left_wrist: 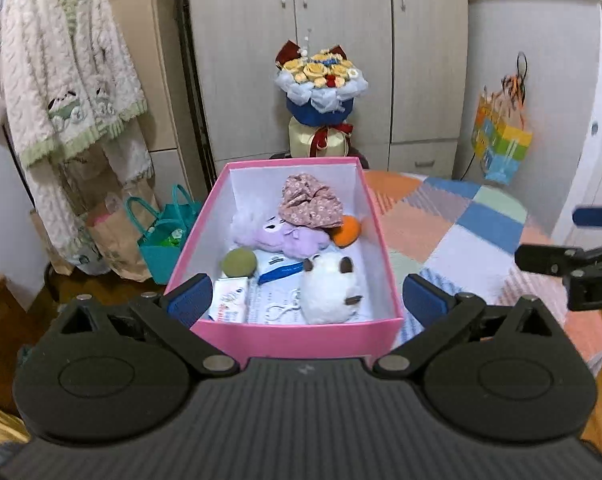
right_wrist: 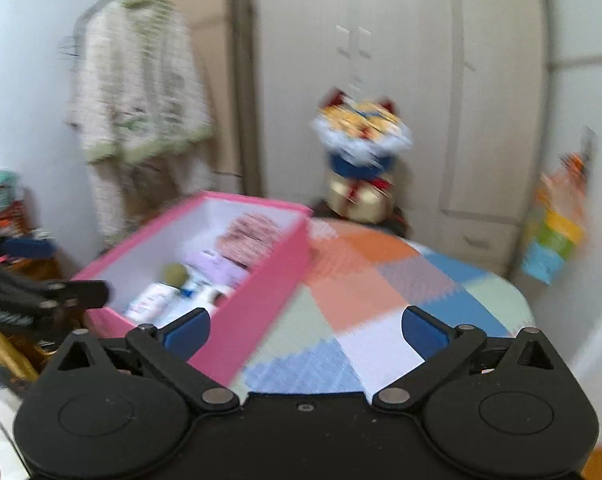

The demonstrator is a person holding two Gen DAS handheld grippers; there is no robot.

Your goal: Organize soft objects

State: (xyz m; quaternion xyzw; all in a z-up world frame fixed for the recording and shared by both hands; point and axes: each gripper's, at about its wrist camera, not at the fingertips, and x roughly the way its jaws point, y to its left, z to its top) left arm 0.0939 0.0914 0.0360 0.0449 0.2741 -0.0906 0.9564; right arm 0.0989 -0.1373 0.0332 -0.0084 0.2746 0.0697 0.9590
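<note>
From the left wrist view, the left gripper (left_wrist: 307,304) hangs nearest, its jaws released wide and holding nothing, straddling the near end of the pink box (left_wrist: 297,336). Inside the box lie a white plush mouse (left_wrist: 331,290), a purple plush (left_wrist: 285,236), a floral fabric pouch (left_wrist: 311,200), an orange ball (left_wrist: 347,231), a green ball (left_wrist: 240,264) and a tissue packet (left_wrist: 229,300). Beside the box spreads the patchwork blanket (left_wrist: 453,236).

From the blurred right wrist view, the right gripper (right_wrist: 305,332) is also spread, empty, over the blanket's near edge, the box to its left.
</note>
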